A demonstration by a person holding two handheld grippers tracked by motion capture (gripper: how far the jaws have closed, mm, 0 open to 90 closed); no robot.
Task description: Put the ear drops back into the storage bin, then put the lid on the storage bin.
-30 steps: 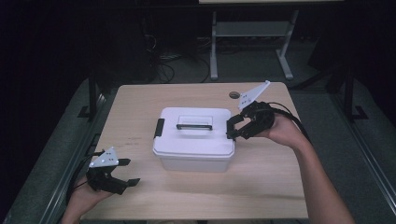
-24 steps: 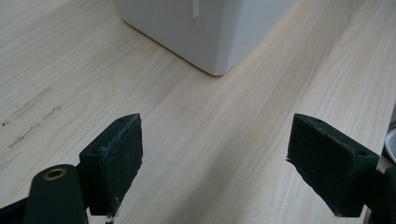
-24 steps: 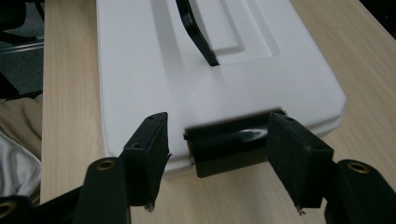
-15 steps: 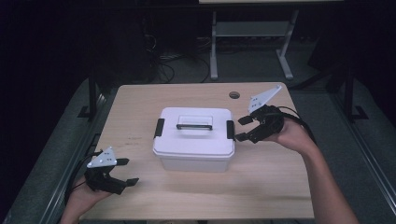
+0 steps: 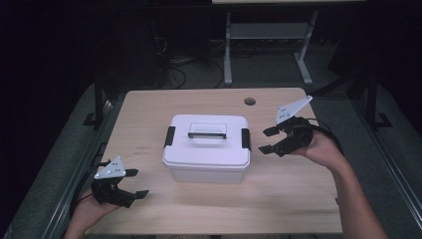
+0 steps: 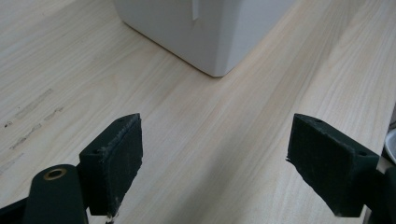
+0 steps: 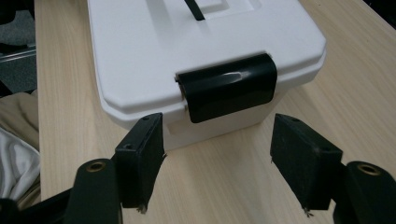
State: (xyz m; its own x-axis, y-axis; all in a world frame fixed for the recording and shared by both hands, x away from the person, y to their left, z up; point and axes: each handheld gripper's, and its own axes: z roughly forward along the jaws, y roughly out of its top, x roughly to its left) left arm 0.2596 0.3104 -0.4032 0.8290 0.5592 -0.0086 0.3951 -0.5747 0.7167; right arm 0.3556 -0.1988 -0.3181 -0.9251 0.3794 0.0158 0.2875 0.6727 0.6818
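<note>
White lidded plastic box (image 5: 206, 148) sits mid-bench (image 5: 278, 199), lid on, black side latches (image 7: 227, 87) down. Right gripper (image 5: 267, 140), jaws wide and just been opening, empty, faces the right-hand latch: approach step. Next: hook that latch. Left gripper (image 5: 136, 182) idle, wide open.

Light wood counter (image 5: 199, 209), rounded corners, a small round cable hole (image 5: 250, 101) near its far edge and faint scuff marks (image 5: 142, 150) on the left part. Grey carpeted floor (image 5: 393, 154) around it. Behind, the room is very dark (walls not discernible). A grey metal stand (image 5: 268, 35) with splayed legs stands beyond the counter; loose black cables (image 5: 184, 64) lie on the floor to its left. Light falls from above onto the counter.
</note>
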